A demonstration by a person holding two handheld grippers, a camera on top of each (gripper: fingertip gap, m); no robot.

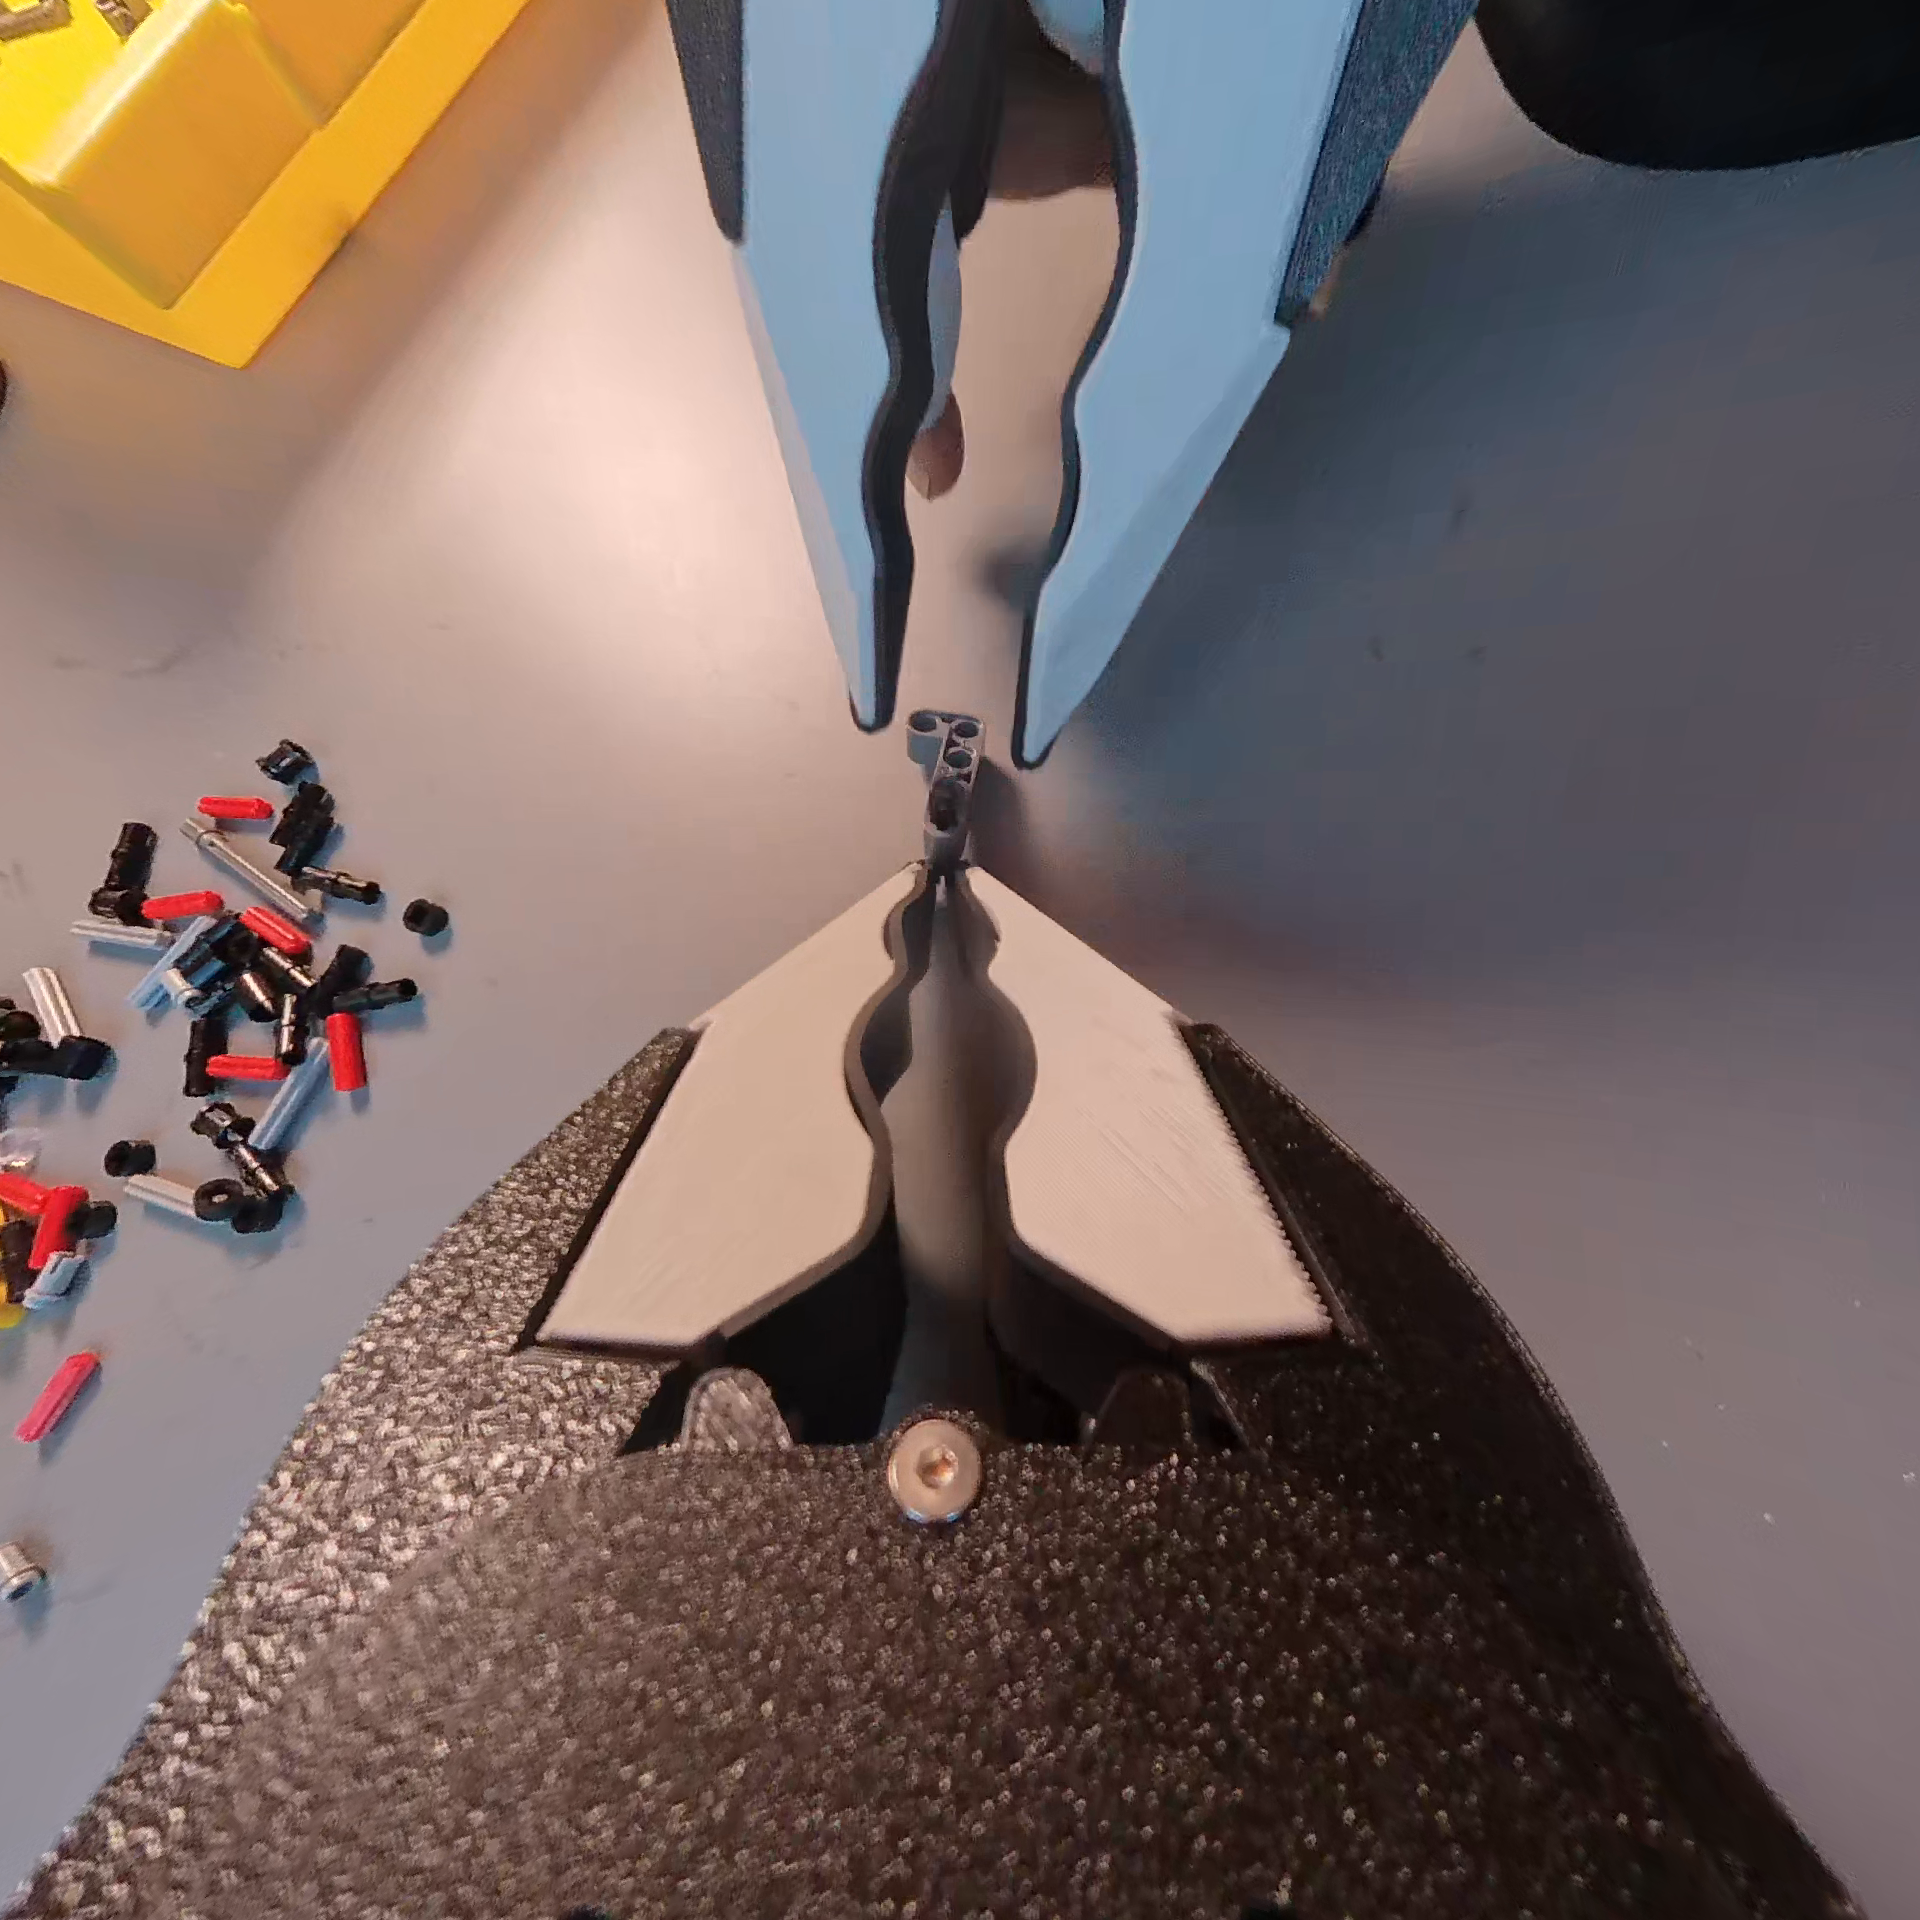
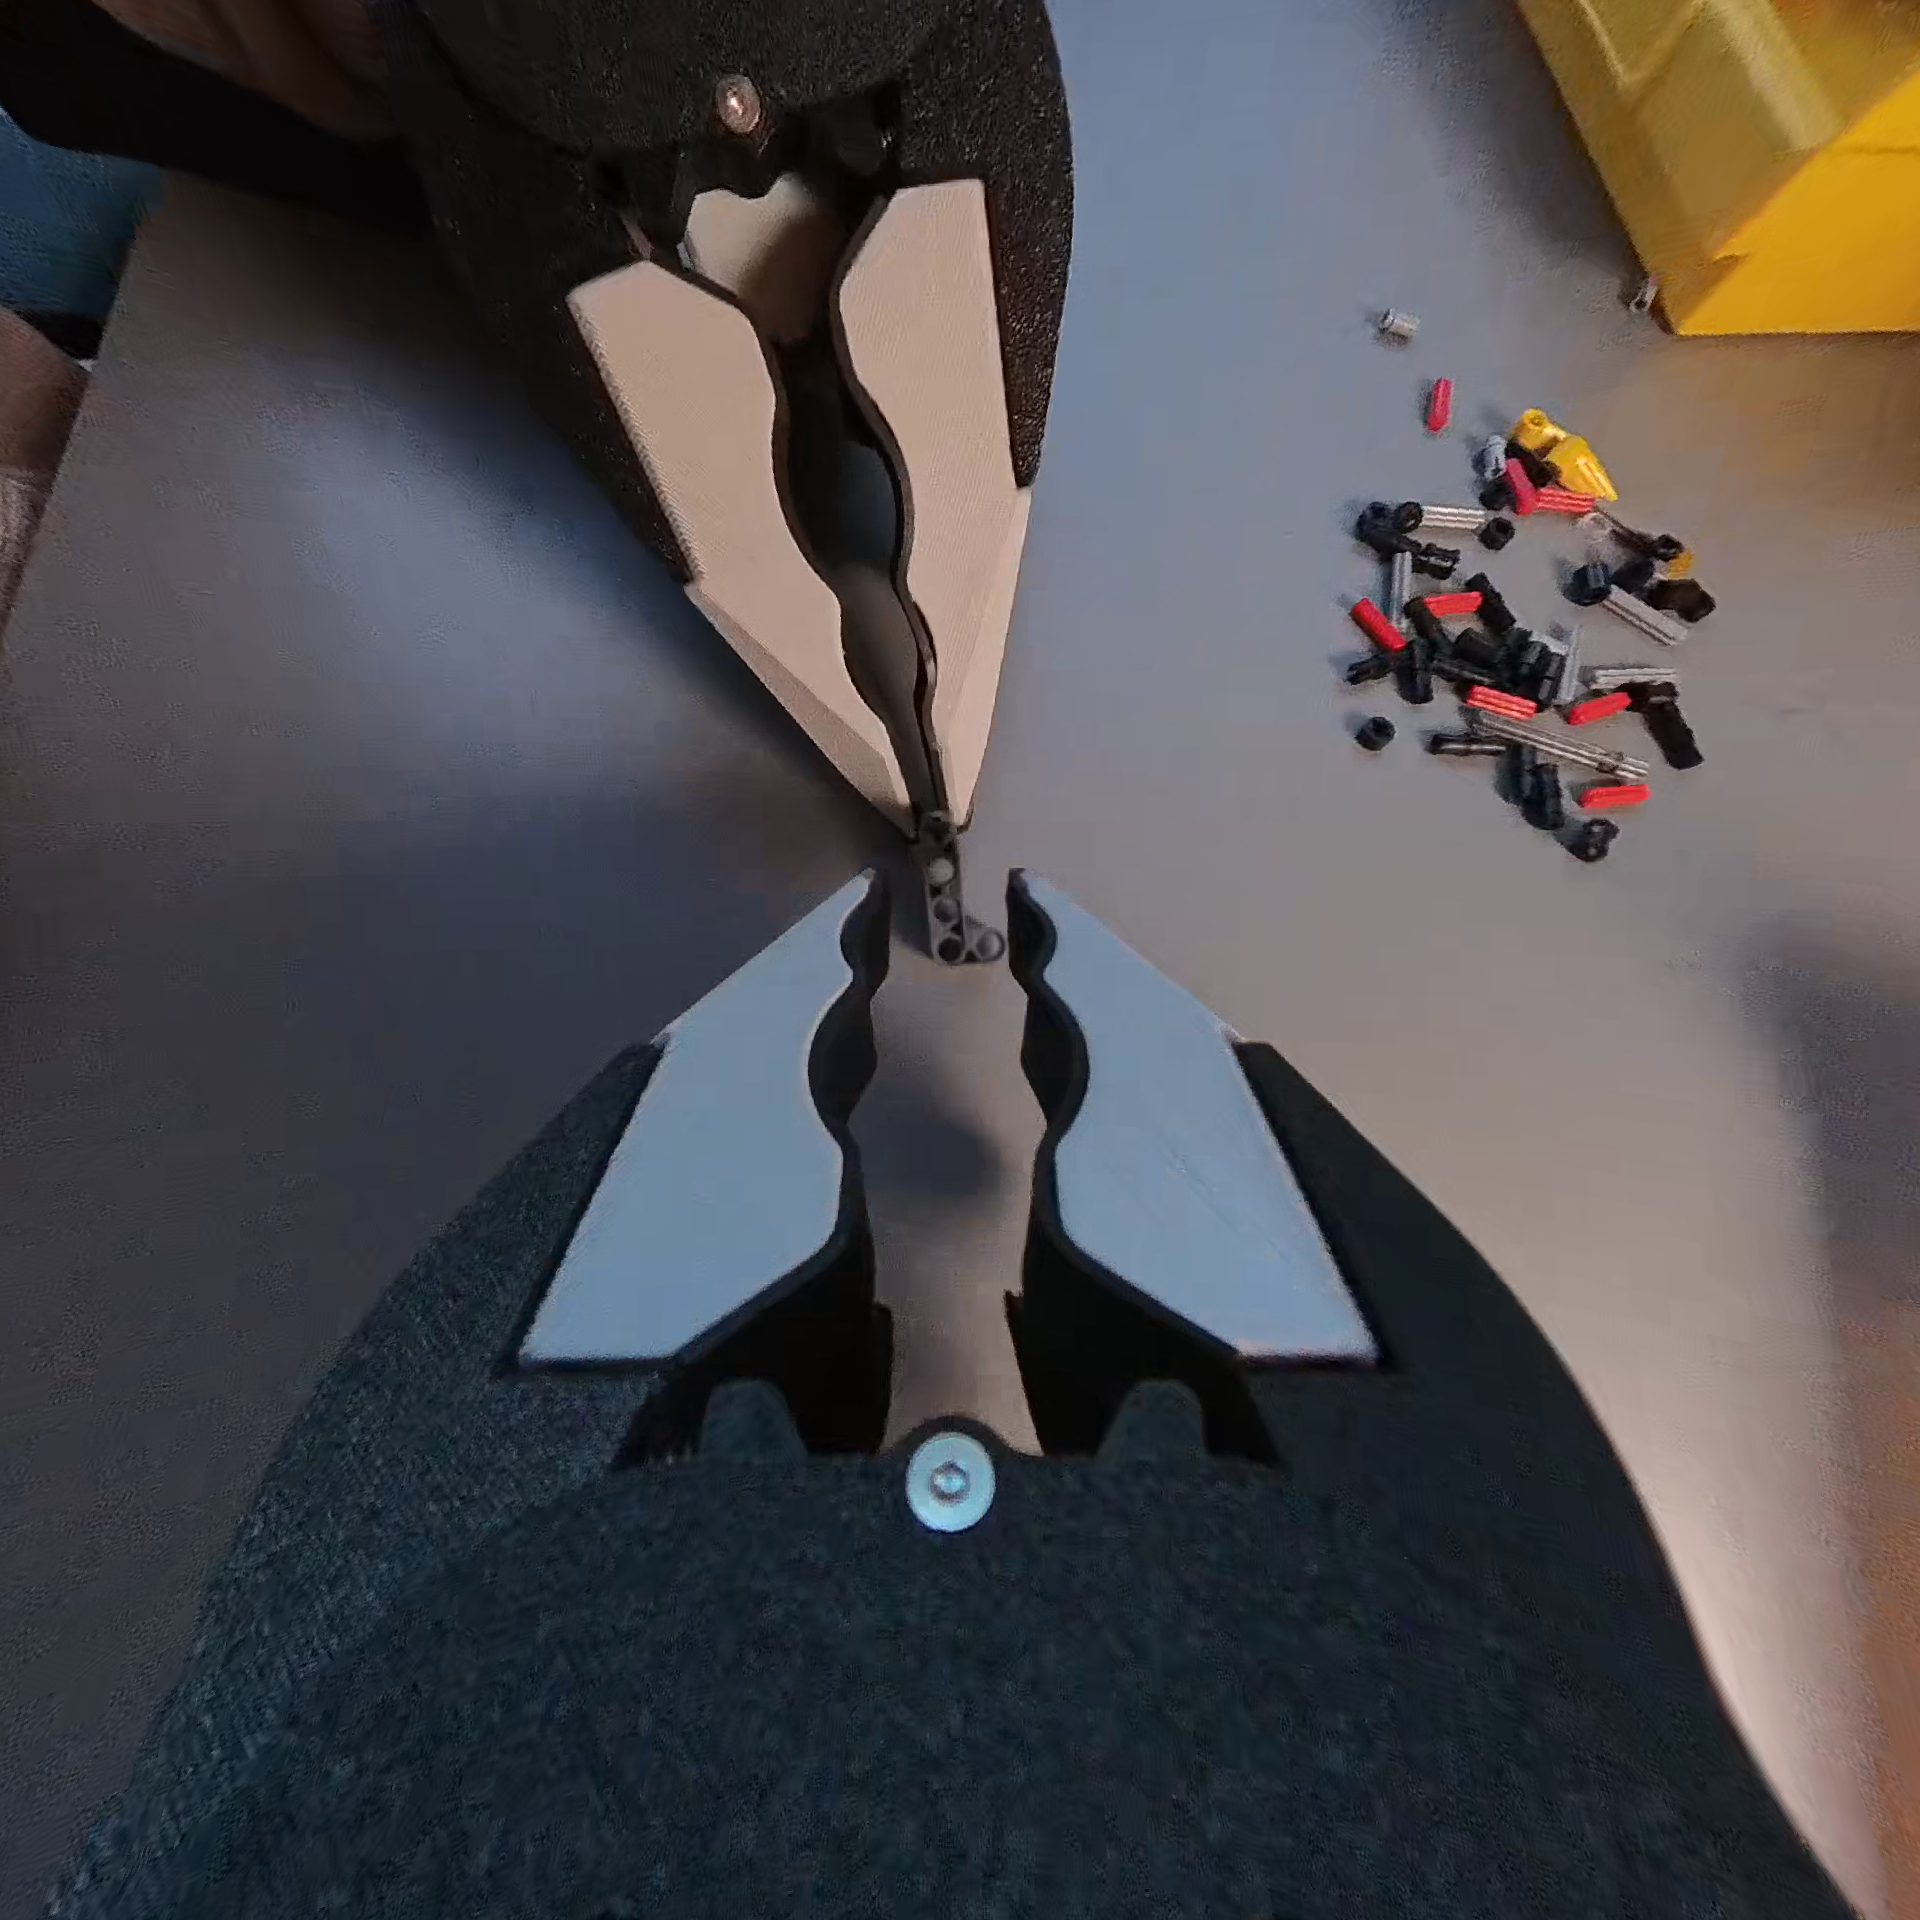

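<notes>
My left gripper (image 1: 943,871) is shut on one end of a small grey L-shaped beam (image 1: 948,764) with holes and a black pin in it, holding it just above the grey table (image 1: 1455,727). My right gripper (image 1: 948,740) faces it from the far side, open, with its two tips either side of the beam's free end without touching. In the right wrist view the same beam (image 2: 951,914) sticks out from the left gripper (image 2: 938,816) and lies between my right gripper's (image 2: 943,881) open tips.
A scatter of small black, red and grey pins and connectors (image 1: 229,987) lies on the table, also in the right wrist view (image 2: 1527,644). A yellow box (image 1: 177,145) stands beyond them, also seen top right (image 2: 1766,156).
</notes>
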